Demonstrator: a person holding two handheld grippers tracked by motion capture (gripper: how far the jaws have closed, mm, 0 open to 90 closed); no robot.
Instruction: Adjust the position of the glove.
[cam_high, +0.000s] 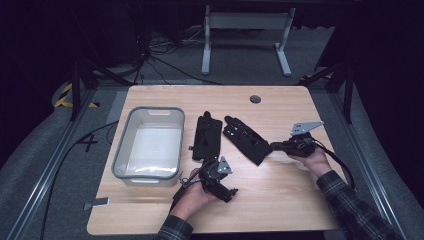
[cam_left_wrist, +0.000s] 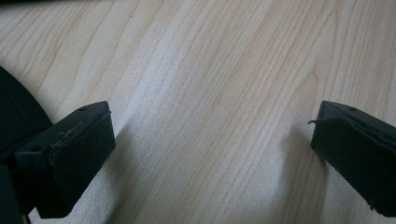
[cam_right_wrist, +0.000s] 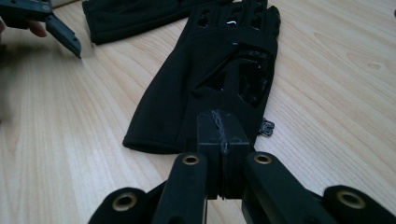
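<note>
Two black gloves lie on the worktop (cam_high: 280, 200) in the middle of the high view: the left glove (cam_high: 207, 135) just right of the grey bin (cam_high: 148, 145), the right glove (cam_high: 246, 139) angled beside it. The bin looks empty, so if the gloves are meant for it, neither is in yet.

The right gripper (cam_right_wrist: 223, 128) has its jaws pressed together at the right glove's cuff, apparently pinching the fabric. The left gripper (cam_left_wrist: 212, 140) hangs with jaws wide over bare wood, near the left glove's lower end.

Lower right of the worktop is open; the bin wall crowds the left.
</note>
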